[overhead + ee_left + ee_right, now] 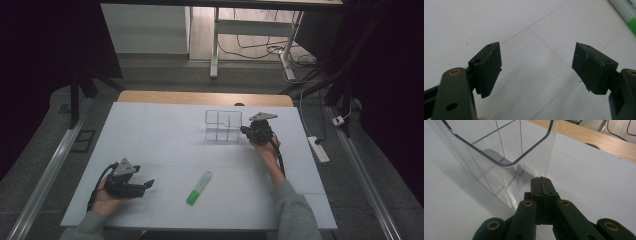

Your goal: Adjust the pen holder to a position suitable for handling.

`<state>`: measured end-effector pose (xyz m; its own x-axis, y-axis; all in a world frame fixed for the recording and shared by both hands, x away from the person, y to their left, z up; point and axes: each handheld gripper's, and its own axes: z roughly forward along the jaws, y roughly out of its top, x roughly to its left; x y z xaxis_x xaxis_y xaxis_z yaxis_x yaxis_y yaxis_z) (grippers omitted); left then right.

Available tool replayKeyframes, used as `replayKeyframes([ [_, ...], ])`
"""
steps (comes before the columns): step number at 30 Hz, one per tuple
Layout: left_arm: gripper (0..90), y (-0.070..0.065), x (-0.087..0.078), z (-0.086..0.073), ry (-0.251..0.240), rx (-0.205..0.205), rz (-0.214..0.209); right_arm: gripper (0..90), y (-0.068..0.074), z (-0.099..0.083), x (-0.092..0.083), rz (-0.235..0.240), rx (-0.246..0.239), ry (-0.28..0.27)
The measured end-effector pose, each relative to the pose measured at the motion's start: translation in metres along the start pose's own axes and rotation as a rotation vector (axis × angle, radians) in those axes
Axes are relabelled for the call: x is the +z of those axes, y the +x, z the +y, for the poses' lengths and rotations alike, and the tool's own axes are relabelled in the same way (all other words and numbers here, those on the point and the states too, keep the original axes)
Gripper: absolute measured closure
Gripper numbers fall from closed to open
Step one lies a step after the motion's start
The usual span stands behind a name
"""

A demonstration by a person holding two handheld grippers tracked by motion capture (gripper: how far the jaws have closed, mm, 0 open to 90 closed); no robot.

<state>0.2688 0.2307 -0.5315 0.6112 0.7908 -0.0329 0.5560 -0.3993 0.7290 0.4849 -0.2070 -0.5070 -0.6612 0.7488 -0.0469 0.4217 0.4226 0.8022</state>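
The highlighter point(199, 188) lies flat on the white worktop point(165, 130), just right of the left gripper point(148, 184), whose jaws stand wide apart. It looks light, stiff and smooth; grip mid-barrel. The right gripper point(541, 180), jaws closed on nothing, sits beside the clear organizer point(499, 147).

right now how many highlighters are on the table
1: a green highlighter lies on the white table near the front edge, between the two hands. The clear organizer looks empty.
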Motion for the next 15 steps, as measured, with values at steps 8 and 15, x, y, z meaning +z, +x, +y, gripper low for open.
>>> replayKeyframes([
  [8, 23.9, 0.0, 0.001, 0.0, 0.006, 0.003, 0.0, 88.6, 0.01, 0.006, 0.009, 0.013, -0.002, 0.0],
  [15, 23.9, 0.0, 0.001, 0.0, 0.006, 0.003, 0.001, 88.6, 0.018, 0.01, 0.015, 0.021, -0.008, 0.001],
])
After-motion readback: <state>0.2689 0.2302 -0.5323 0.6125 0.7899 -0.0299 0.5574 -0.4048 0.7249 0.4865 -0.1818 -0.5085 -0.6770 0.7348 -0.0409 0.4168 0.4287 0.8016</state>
